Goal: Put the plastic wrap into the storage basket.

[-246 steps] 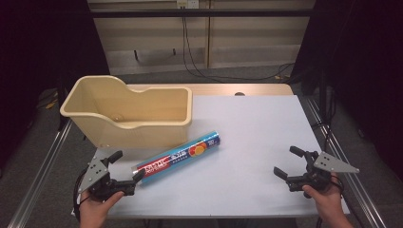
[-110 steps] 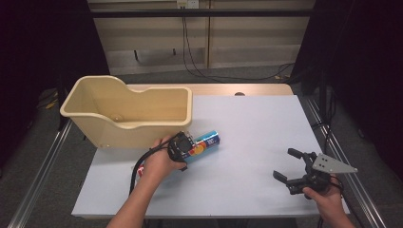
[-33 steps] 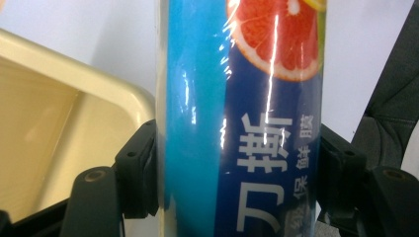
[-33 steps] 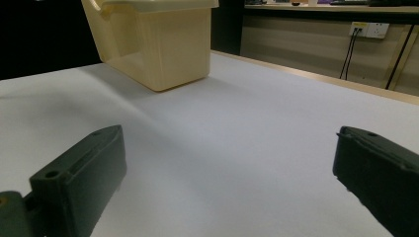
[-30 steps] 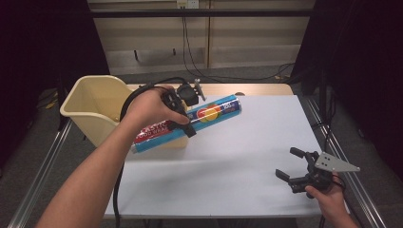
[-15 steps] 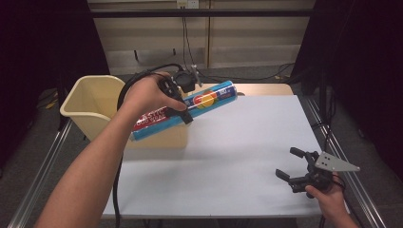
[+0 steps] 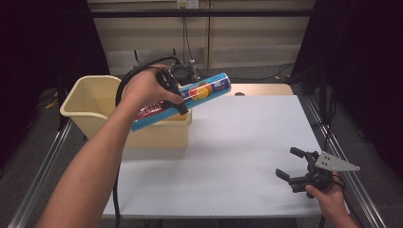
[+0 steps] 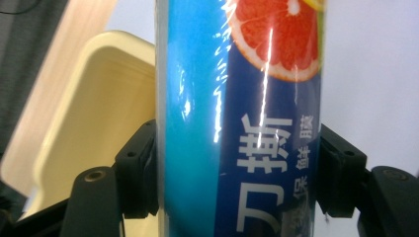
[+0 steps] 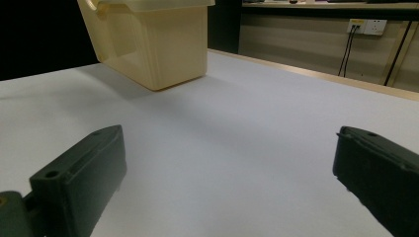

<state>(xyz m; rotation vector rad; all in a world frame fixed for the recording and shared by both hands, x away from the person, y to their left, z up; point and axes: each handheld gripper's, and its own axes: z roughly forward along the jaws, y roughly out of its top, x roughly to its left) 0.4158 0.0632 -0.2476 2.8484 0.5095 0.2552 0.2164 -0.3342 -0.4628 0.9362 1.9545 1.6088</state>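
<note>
Clamping the long blue cylindrical tube with printed fruit graphics [image 7: 183, 98] between both jaws, the left gripper [image 7: 172, 88] holds it tilted above the cream plastic bin [image 7: 90, 102] at the upper left of the high view. At lower right, the right gripper [image 7: 298, 166] rests on the white table [image 7: 228, 152], its 2 jaws spread, nothing between them.

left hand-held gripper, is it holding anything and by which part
The left hand-held gripper clamps the blue tube across its body, about midway along, above the cream bin. The right hand-held gripper holds nothing.
</note>
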